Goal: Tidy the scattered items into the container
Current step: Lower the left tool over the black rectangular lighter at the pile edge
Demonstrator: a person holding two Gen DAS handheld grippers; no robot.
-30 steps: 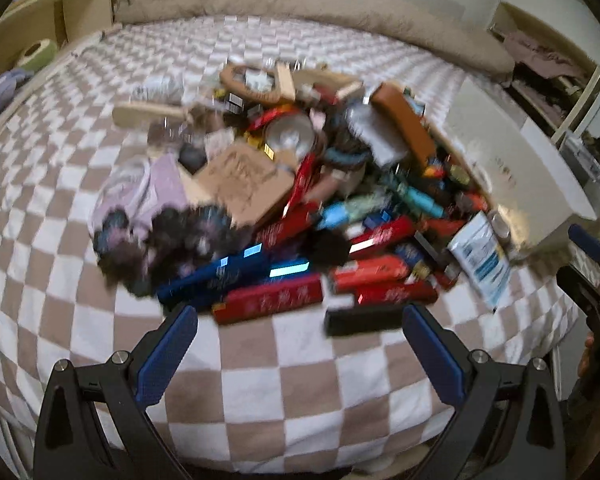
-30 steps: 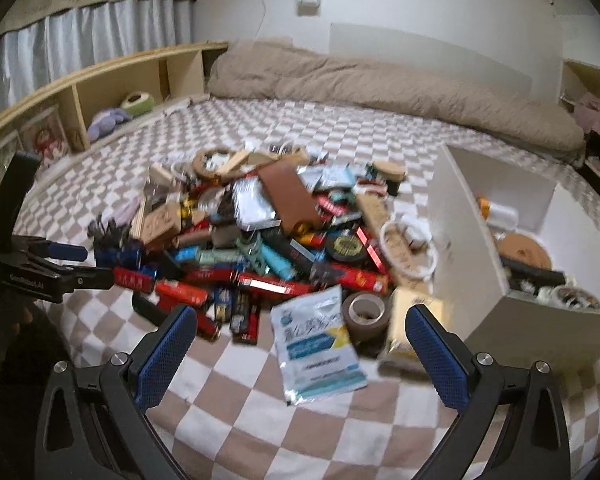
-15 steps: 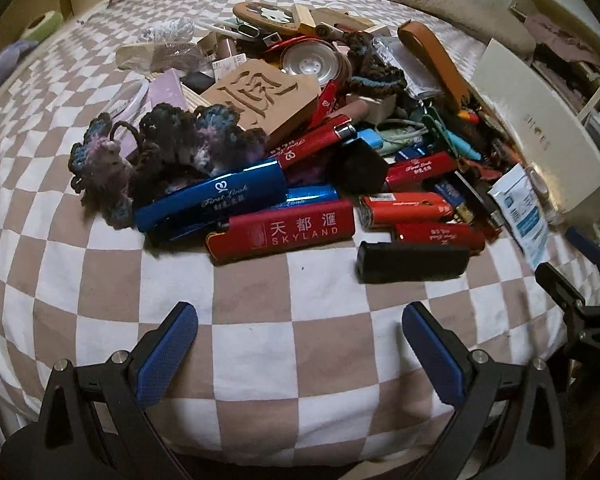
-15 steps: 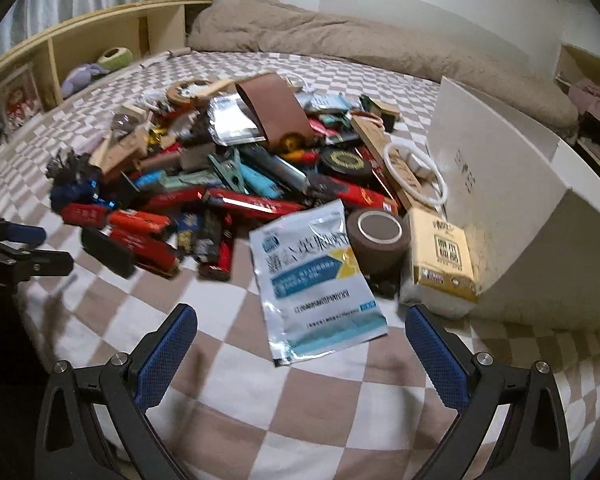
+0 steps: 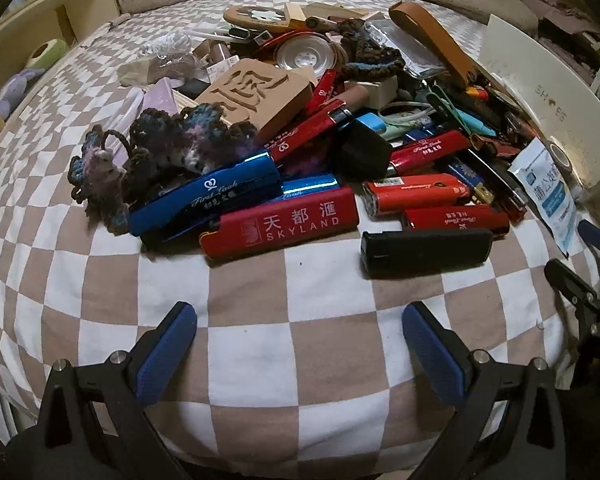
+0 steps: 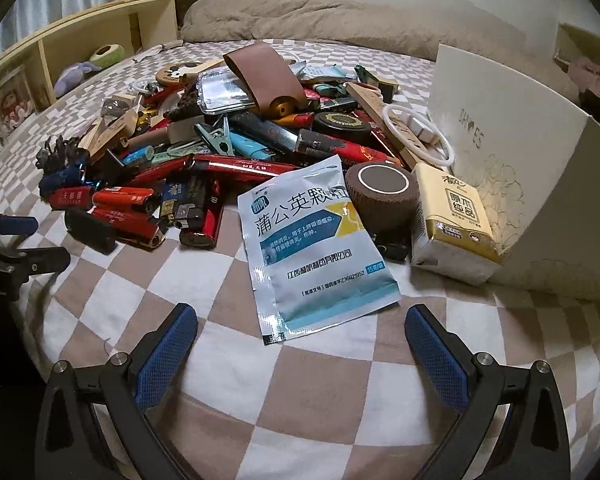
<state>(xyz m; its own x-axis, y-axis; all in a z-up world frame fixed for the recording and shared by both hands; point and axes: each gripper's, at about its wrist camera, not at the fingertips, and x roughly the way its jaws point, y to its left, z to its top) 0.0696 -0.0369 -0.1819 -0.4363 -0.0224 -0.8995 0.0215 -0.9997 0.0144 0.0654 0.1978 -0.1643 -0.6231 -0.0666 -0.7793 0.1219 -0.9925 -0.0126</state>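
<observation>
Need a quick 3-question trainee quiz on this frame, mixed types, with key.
1. True or false: the left gripper holds the black lighter.
2. Nearest the right gripper: A) blue-white sachet B) tissue pack C) brown tape roll?
3. Fill in: the tissue pack lies against the white ___.

Key: 1 false, both grippers open and empty; 2 A; 3 box.

"SKYLAND" on a red lighter (image 5: pixel 280 224); "First Look" on a blue lighter (image 5: pixel 208 200).
</observation>
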